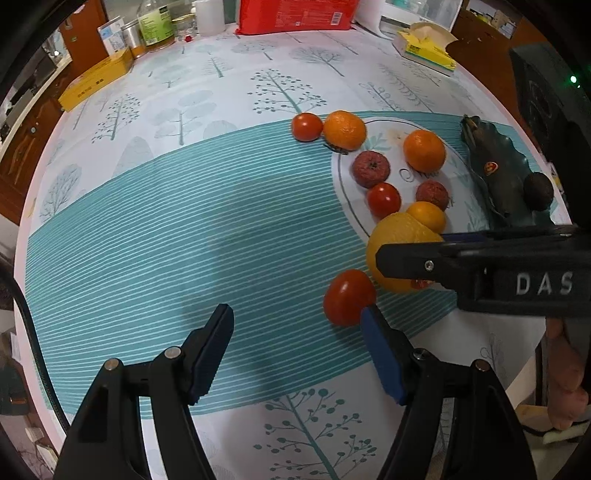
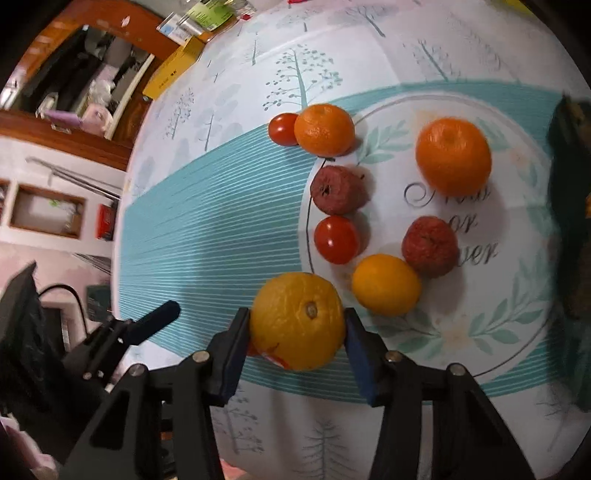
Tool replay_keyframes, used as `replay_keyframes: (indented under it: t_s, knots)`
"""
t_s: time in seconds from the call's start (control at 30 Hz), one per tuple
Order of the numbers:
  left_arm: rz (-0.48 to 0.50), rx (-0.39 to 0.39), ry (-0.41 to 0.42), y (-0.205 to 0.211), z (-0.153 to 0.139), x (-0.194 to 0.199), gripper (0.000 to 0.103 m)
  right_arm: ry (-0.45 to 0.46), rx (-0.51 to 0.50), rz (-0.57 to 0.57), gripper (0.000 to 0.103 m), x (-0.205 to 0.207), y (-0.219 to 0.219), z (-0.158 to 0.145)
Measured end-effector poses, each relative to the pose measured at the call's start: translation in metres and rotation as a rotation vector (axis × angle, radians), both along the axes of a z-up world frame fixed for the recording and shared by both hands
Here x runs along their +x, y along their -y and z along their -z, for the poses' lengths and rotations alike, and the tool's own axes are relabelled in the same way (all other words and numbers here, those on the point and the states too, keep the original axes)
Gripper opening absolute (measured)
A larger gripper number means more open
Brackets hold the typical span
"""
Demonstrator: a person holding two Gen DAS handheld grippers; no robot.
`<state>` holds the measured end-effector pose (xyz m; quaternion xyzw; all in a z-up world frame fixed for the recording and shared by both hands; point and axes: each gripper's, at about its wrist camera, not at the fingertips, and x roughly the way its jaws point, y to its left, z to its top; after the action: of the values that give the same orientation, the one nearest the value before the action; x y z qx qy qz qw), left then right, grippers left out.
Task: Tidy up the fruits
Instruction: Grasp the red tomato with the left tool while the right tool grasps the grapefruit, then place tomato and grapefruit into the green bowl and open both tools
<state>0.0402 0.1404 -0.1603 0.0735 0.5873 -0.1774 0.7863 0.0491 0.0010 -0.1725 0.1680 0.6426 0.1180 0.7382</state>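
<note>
My right gripper [image 2: 295,325] is shut on a big yellow orange [image 2: 297,320], also seen in the left wrist view [image 1: 400,236]. My left gripper [image 1: 297,325] is open and empty, low over the cloth; a red tomato [image 1: 349,297] sits just beyond its right fingertip [image 1: 373,325]. Beyond lie a small yellow citrus [image 2: 386,284], two dark red fruits [image 2: 338,190] [image 2: 428,245], another tomato [image 2: 337,239], two mandarins [image 2: 324,129] [image 2: 453,155] and a third tomato [image 2: 282,128]. A dark green leaf-shaped dish [image 1: 498,173] with a dark round fruit [image 1: 537,190] stands at right.
The tablecloth [image 1: 166,229] has a teal striped band and tree prints. At the table's far edge stand a yellow box [image 1: 96,79], bottles [image 1: 155,24], a red bag [image 1: 295,14] and a tissue box [image 1: 424,46]. The table's near edge is close to my grippers.
</note>
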Motion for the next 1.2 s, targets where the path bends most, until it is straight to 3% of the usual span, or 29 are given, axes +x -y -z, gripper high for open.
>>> replay_keyframes:
  t_s: [0.23,0.4,0.67,0.8,0.97,1.2]
  knots:
    - [0.033,-0.018,-0.027,0.018,0.009,0.004,0.067,0.001,-0.126,-0.023,0.049,-0.004,0.015,-0.012]
    - [0.049,-0.026,-0.075,0.030,0.019,0.007,0.033,0.004,-0.127,-0.002,0.049,-0.010,0.027,-0.017]
    - [0.031,-0.007,-0.049,0.045,0.012,0.002,0.030,0.005,-0.138,-0.012,0.049,-0.022,0.041,-0.020]
    - [0.043,-0.028,0.013,0.062,-0.019,-0.001,0.030,0.042,-0.150,-0.017,0.048,-0.028,0.051,-0.035]
    - [0.064,-0.078,0.120,0.088,-0.081,0.000,0.030,0.154,-0.181,-0.013,0.048,-0.037,0.073,-0.077]
    - [0.137,-0.131,0.236,0.159,-0.158,-0.005,0.030,0.309,-0.228,0.061,0.048,-0.059,0.141,-0.141]
